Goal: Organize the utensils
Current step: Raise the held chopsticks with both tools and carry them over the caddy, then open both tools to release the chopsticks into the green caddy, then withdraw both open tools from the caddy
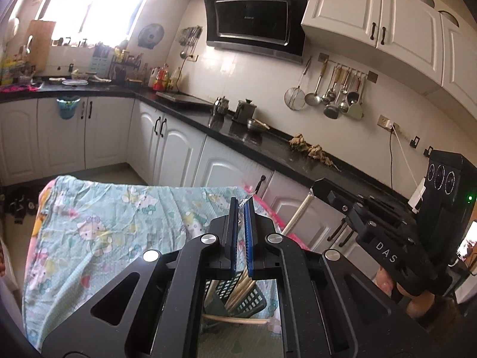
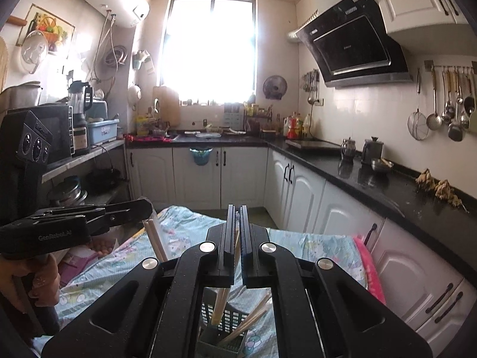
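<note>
- Our left tool [image 1: 242, 205] is closest to us in the left wrist view. Its blue pads [image 1: 248, 238] are shut tight on a pair of chopsticks [image 1: 245, 277] in a clear wrapper [image 1: 248, 200].
- A bit of the wrapper sticks out past the tips of the tool.
- These chopsticks hang straight above the basket [image 1: 252, 301], and their low ends point down into it.
- Our right tool [image 2: 237, 208] is closest in the right wrist view. It is shut too, and it pinches one chopstick [image 2: 220, 304].
- This chopstick slopes down into the basket. We cannot tell if its tip touches the bottom.
- Inside the basket we see loose chopsticks [image 2: 253, 316]. They lean against its right wall.
- The basket is dark green with little holes in its sides. It stands upright.
- Under the basket is the bench with a blue cartoon cloth [image 1: 104, 223] spread over it.
- One pale stick [image 1: 235, 319] lies flat on the cloth, just beside the basket on the side nearest us.
- Both tools are up above the basket, near each other, one on each side of it.
- Far behind the basket runs a long black kitchen bench [image 1: 268, 146] with white doors under it.
- Ladles and spoons [image 1: 331, 95] hang on the wall high above that black bench, well apart from the basket.
</note>
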`<action>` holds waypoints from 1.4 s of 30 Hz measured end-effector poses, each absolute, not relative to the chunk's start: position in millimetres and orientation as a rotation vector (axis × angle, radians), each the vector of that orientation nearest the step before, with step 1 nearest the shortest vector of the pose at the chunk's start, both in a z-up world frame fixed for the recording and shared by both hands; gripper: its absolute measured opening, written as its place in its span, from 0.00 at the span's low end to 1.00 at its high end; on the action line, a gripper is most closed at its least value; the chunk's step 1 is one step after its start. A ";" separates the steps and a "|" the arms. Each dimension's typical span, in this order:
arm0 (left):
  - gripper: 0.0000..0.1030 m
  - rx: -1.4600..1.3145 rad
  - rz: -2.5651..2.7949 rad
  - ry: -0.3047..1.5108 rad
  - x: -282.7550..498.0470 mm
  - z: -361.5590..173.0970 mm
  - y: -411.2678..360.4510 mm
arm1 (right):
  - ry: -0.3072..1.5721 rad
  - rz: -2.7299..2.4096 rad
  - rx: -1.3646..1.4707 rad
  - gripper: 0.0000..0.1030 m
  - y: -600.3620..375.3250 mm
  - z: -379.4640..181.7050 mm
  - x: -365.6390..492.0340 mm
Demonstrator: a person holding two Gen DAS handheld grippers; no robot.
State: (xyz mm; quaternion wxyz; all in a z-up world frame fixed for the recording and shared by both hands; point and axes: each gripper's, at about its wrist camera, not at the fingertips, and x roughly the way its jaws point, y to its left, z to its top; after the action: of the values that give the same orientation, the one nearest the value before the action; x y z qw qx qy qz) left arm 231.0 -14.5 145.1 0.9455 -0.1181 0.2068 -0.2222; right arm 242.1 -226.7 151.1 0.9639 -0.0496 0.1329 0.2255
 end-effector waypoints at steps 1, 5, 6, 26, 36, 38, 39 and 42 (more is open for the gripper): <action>0.02 -0.239 -0.450 0.427 232.2 142.2 -15.0 | 0.276 0.459 -0.099 0.03 -225.7 148.4 243.1; 0.02 -0.236 -0.442 0.444 235.1 132.8 -16.8 | 0.303 0.459 -0.094 0.03 -221.8 137.3 246.2; 0.02 -0.235 -0.442 0.450 235.9 130.1 -16.9 | 0.309 0.459 -0.094 0.03 -221.2 134.9 247.3; 0.43 -0.238 -0.399 0.477 227.6 114.6 -3.7 | 0.400 0.437 -0.095 0.30 -218.3 103.6 242.8; 0.84 -0.276 -0.357 0.420 201.7 134.3 19.9 | 0.391 0.432 -0.095 0.48 -226.2 106.0 218.4; 0.88 -0.282 -0.337 0.415 196.5 135.2 25.4 | 0.388 0.433 -0.090 0.50 -228.1 107.3 213.1; 0.89 -0.287 -0.334 0.412 193.5 134.9 28.0 | 0.385 0.435 -0.088 0.51 -229.0 107.9 209.7; 0.89 -0.292 -0.321 0.412 186.2 132.5 32.4 | 0.376 0.438 -0.085 0.53 -231.9 108.9 200.4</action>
State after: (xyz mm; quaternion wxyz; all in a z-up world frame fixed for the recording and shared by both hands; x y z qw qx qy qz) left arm 186.2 32.4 132.5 0.9556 -0.1437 0.2031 -0.1580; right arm 200.4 -231.9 108.9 0.9577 -0.0420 0.1854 0.2158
